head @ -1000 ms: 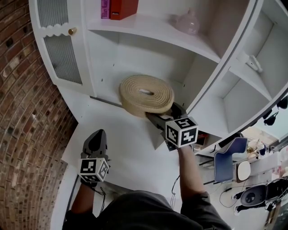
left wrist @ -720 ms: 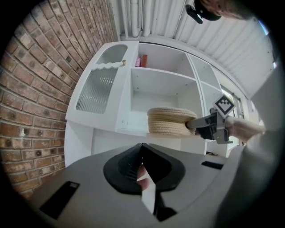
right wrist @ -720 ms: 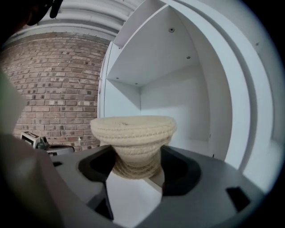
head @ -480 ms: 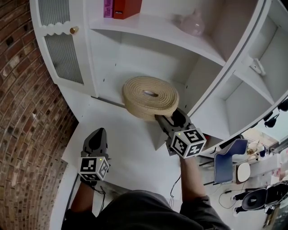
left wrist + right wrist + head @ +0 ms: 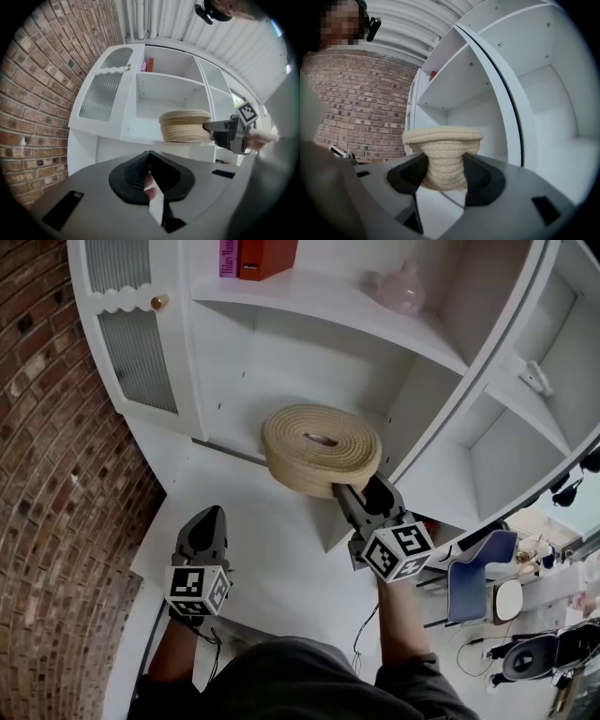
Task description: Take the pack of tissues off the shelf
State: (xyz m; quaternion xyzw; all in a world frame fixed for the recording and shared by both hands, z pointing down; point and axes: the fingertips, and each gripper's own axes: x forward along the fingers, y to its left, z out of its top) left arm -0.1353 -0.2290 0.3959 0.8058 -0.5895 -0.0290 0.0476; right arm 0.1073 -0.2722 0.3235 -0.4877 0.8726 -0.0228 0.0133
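— Why does the right tool pinch the woven tissue pack at its 5 o'clock side?

— That side faces the open front of the shelf, where the pack sits. The jaws are closing, and the pads already squeeze its soft wall, probably so it can be drawn out.

— And the left tool?

— It has its jaws together and holds nothing. It waits low at 7 o'clock, well apart and likely unneeded.
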